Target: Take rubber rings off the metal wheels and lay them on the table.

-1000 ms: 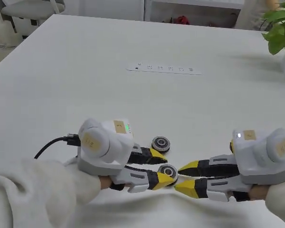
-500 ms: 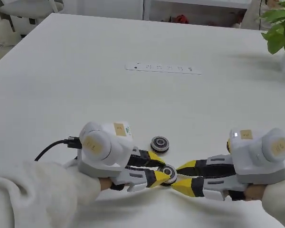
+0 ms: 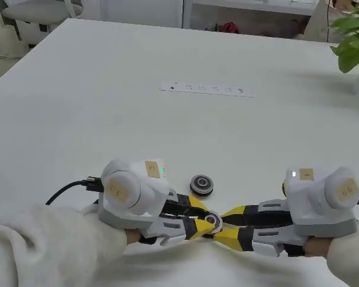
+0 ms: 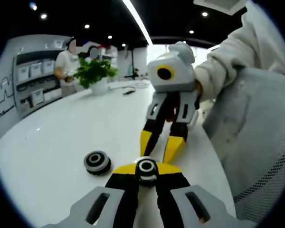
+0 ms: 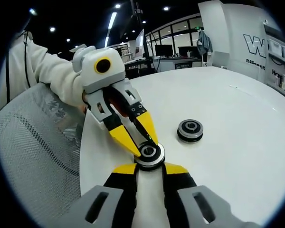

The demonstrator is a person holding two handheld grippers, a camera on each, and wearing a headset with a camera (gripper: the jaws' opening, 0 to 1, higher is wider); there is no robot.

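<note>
A small metal wheel (image 3: pixel 213 220) with a black rubber ring hangs just above the white table (image 3: pixel 107 107), near its front edge. My left gripper (image 3: pixel 201 216) comes from the left and is shut on the wheel (image 4: pixel 146 168). My right gripper (image 3: pixel 223 223) meets it from the right. Its yellow tips (image 5: pixel 149 169) press on the rim of the same wheel (image 5: pixel 149 153). A second ringed wheel (image 3: pixel 201 185) lies flat on the table just behind the jaws and also appears in the left gripper view (image 4: pixel 97 161) and the right gripper view (image 5: pixel 190 129).
A white power strip (image 3: pixel 206 89) lies across the middle of the table. A potted plant (image 3: pixel 353 42) stands at the far right edge. A black cable (image 3: pixel 69 190) trails left from the left gripper. A chair (image 3: pixel 42 9) stands beyond the far left corner.
The right gripper's jaws have narrowed onto the wheel held by the left gripper. Both grippers have drifted slightly toward the front edge. The second wheel has not moved.
</note>
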